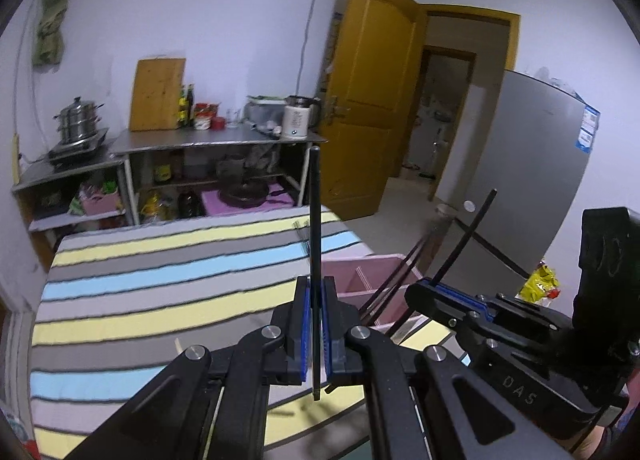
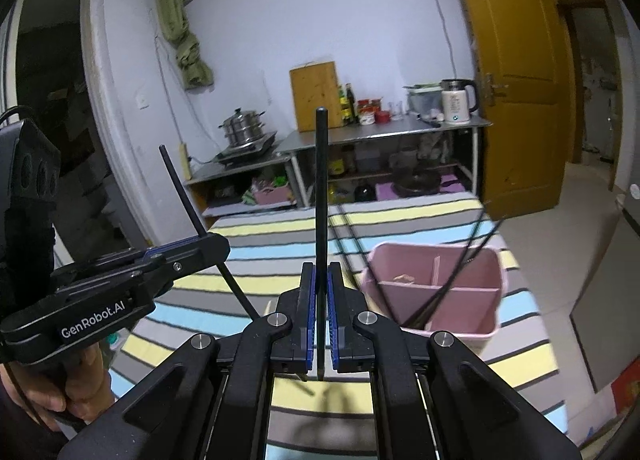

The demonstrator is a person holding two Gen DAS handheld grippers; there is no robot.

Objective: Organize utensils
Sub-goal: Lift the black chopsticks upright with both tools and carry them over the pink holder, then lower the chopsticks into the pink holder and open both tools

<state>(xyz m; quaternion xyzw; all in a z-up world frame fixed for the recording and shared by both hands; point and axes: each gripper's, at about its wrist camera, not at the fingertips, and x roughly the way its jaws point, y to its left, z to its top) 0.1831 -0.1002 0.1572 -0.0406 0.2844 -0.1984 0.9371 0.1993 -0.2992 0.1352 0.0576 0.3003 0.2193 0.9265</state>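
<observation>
You have one black chopstick (image 1: 315,219) pinched in your left gripper (image 1: 315,324), its pads pressed together on the lower part of the shaft so the long axis stands nearly upright, tip above, butt end poking out below the jaws. Your right gripper (image 2: 322,324) is clamped the same way on a second black chopstick (image 2: 321,187), also close to vertical.

What the next move turns on is the pink utensil caddy (image 2: 472,256). It sits on the striped cloth of the worktop (image 2: 280,227), ahead and to the right of both grippers, and lower than either. It is split by dividers into compartments, and several dark chopsticks (image 2: 460,268) already lean in the near one, fanning out toward the far right rim.

Your right gripper is the nearer: from its camera the caddy is just beside the jaws on the right. From the left camera the right gripper (image 1: 452,292) stands between your left gripper and the caddy (image 1: 376,280), so the left has the longer path and would likely need to cross over or wait.

Both sticks are already roughly aligned for a drop; judged from here, you would carry each rightward over the near compartment and lower it butt first beside the leaning ones.
</observation>
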